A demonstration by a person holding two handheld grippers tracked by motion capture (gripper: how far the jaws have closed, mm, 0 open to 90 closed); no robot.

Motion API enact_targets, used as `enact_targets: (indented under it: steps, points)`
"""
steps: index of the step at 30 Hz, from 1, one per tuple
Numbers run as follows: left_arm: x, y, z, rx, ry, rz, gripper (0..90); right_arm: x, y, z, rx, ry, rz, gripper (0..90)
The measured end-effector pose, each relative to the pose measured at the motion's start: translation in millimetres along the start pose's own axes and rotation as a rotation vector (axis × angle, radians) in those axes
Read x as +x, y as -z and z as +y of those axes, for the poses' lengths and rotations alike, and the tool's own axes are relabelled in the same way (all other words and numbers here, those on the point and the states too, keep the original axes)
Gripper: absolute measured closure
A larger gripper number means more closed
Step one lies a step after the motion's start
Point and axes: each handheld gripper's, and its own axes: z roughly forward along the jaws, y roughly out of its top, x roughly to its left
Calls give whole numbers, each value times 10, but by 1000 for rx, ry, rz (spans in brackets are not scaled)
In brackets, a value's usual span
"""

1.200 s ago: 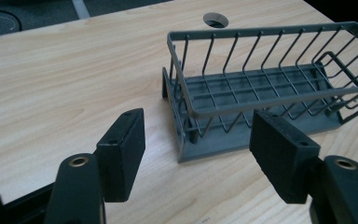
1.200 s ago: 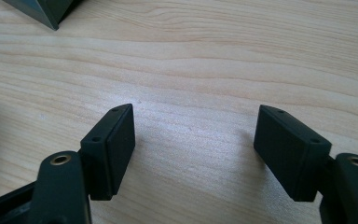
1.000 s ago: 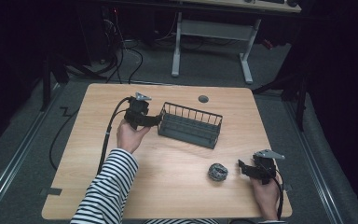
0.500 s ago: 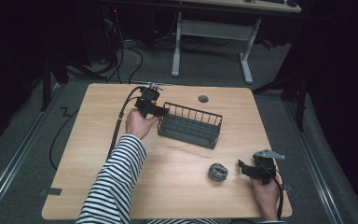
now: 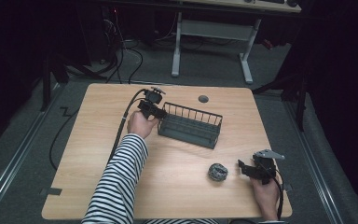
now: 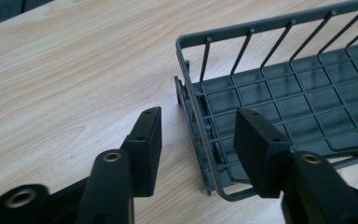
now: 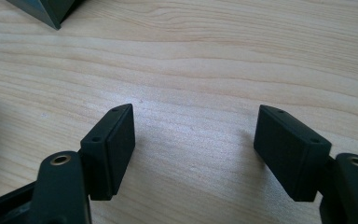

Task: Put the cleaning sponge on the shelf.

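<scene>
Since 1 second ago our left gripper [image 5: 151, 108] has moved far and right to the wire basket [image 5: 189, 125]'s left end; its wide fingers [image 6: 144, 147] straddle that end wall. Our right gripper [image 5: 248, 168] rests near-right, fingers [image 7: 114, 144] wide, empty, beside a crumpled ball [image 5: 217, 171] hard to identify. The bench [image 5: 98, 154] lies open near-left.

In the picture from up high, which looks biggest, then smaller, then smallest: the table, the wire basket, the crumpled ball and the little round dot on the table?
Largest to smallest, as they look in the high view:
1. table
2. wire basket
3. crumpled ball
4. round dot

The ball lies nearer the camera than the dot, so that last gap may look bigger than it really is.
</scene>
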Motion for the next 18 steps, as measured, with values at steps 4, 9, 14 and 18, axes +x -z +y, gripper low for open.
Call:
enact_targets:
  steps: [4,9,14,18]
  points:
    - [-1,-10,-2,-5,9,4,590,0,0,0,0,0,0,293]
    - [-6,-7,-16,-4,6,10,643,0,1,-1,0,1,1,293]
    - [-5,-21,-27,7,2,7,697,1,2,-1,1,0,0,293]
    - [-4,-28,-51,5,9,-7,730,-2,0,-1,-2,5,2,293]
